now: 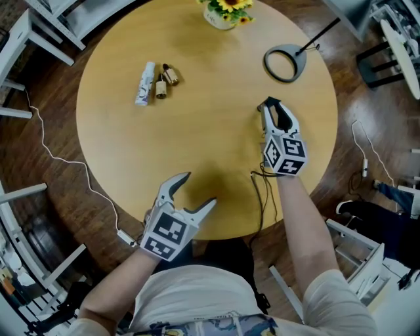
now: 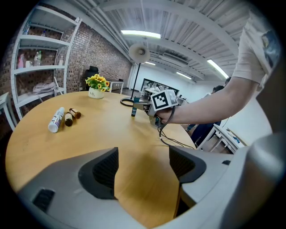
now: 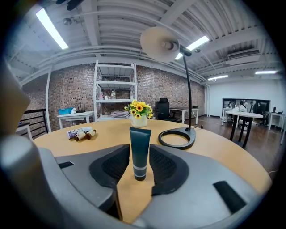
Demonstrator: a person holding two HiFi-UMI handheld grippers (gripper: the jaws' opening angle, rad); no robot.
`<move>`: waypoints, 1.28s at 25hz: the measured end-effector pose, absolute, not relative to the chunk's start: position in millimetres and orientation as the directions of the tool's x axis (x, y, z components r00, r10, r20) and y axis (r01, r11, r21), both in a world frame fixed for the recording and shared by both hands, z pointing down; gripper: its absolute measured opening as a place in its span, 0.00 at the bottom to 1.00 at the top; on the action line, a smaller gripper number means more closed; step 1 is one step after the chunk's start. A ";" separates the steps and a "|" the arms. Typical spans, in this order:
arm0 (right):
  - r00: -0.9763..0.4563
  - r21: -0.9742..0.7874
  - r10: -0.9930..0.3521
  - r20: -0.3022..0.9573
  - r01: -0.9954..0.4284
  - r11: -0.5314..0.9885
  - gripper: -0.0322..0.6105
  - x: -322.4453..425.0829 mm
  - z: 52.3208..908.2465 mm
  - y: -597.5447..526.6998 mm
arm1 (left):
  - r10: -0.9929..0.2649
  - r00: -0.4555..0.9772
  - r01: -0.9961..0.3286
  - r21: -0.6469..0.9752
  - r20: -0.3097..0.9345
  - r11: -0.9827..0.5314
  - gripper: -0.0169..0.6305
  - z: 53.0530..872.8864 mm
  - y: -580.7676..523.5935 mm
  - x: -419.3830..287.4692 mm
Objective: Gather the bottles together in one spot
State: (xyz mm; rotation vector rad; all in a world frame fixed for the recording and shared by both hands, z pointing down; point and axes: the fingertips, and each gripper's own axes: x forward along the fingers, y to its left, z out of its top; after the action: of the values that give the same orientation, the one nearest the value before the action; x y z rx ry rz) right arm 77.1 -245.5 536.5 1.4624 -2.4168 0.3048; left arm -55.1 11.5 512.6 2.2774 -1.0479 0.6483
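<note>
Closest in, the left gripper (image 1: 199, 189) hangs over the near edge of the round, smooth tan wooden table (image 1: 216, 141). Its grey jaws are spread wide, ribbed black pads showing, with nothing but bare tabletop between them. Over on the right, the right gripper (image 3: 139, 166) has its jaws only slightly apart around a dark teal plastic squeeze tube (image 3: 140, 143). That one's standing upright on its cap, flat crimped end up, and the textured pads sit right alongside it on both sides but don't look like they're squeezing it. Way off at the far left, well apart from the tube, a white cylindrical bottle (image 1: 145, 83) lies on its side with two small brown bottles (image 1: 161, 87) just beside it. At the far edge there's a white pot of yellow flowers (image 1: 226, 13), and to its right a black lamp with a ring-shaped base (image 1: 285, 62).
</note>
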 end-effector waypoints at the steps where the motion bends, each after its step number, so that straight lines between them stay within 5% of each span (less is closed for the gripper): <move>1: -0.435 -0.023 -0.824 0.362 -0.888 0.459 0.32 77.6 536.7 -244.3 | -0.528 0.581 -0.790 0.273 0.619 -0.549 0.54 512.3 11.5 -55.0; 14: -0.419 -0.013 -0.825 0.381 -0.894 0.448 0.32 98.5 515.6 -211.8 | -0.538 0.579 -0.790 0.260 0.612 -0.555 0.54 499.8 11.5 -50.5; 32: -0.592 -0.088 -0.695 0.408 -0.783 0.616 0.32 184.9 371.2 -18.0 | -0.632 0.483 -0.866 0.224 0.607 -0.447 0.54 430.2 44.6 11.6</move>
State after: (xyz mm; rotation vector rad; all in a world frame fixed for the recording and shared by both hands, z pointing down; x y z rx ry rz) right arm 184.9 -18.0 371.2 1.1900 -2.5092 0.3701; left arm 11.6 44.6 430.2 2.2209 -1.2355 0.6080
